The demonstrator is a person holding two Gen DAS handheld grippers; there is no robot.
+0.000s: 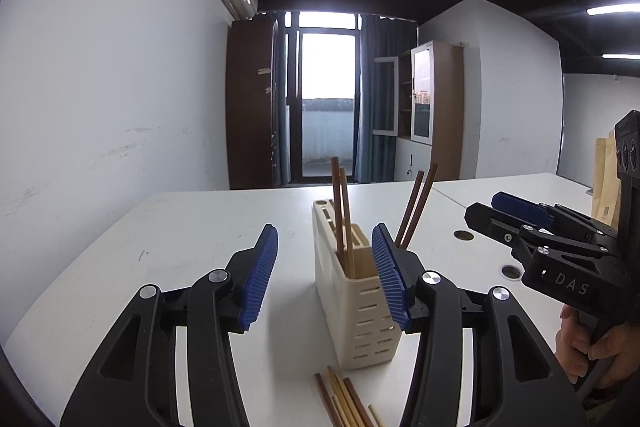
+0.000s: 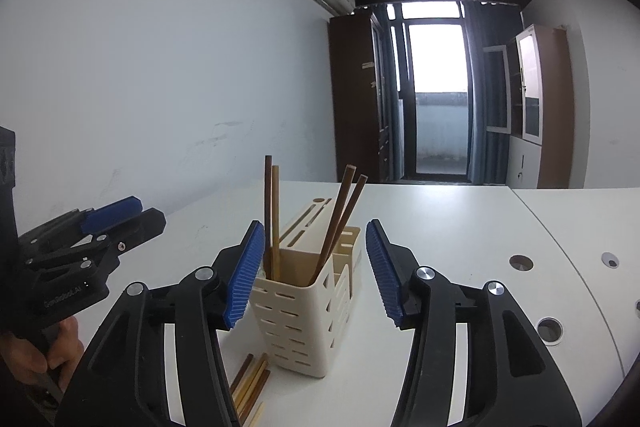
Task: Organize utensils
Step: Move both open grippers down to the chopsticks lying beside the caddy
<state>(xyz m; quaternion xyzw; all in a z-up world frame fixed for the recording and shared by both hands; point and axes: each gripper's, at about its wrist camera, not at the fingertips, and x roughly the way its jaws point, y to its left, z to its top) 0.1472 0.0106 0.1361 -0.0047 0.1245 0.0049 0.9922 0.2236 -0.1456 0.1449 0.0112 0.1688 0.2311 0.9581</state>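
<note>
- My left gripper [image 1: 325, 275] hangs above the desk [image 1: 192, 243] with its jaws spread wide and nothing between the blue pads [image 1: 260, 283].
- Just ahead of it, a little right of its centre line, stands the cream slotted holder [image 1: 360, 323]. Its long side runs away from me, and its near end almost meets my right-hand pad.
- Four chopsticks already stand in the holder: an upright pair [image 1: 341, 211] in the near compartment and a pair leaning right [image 1: 416, 211], whose feet are hidden behind the pad.
- The loose chopsticks [image 1: 344, 403] lie flat on the desk below the holder's near end, close under the left gripper's jaws. Their long axes run roughly towards me, fanned slightly, and the ends are cut off by the frame edge.
- My right gripper [image 2: 315, 271] is further right, jaws likewise wide apart and empty, looking at the holder's corner. From here the loose bundle [image 2: 252, 383] sits low and to the left, partly behind my left finger.
- I judge the left gripper the nearer one. The next pick means dipping down and back towards the bundle, then closing across the sticks' width, not along their length.
- Sticks lying side by side and touching could come up together or roll.
</note>
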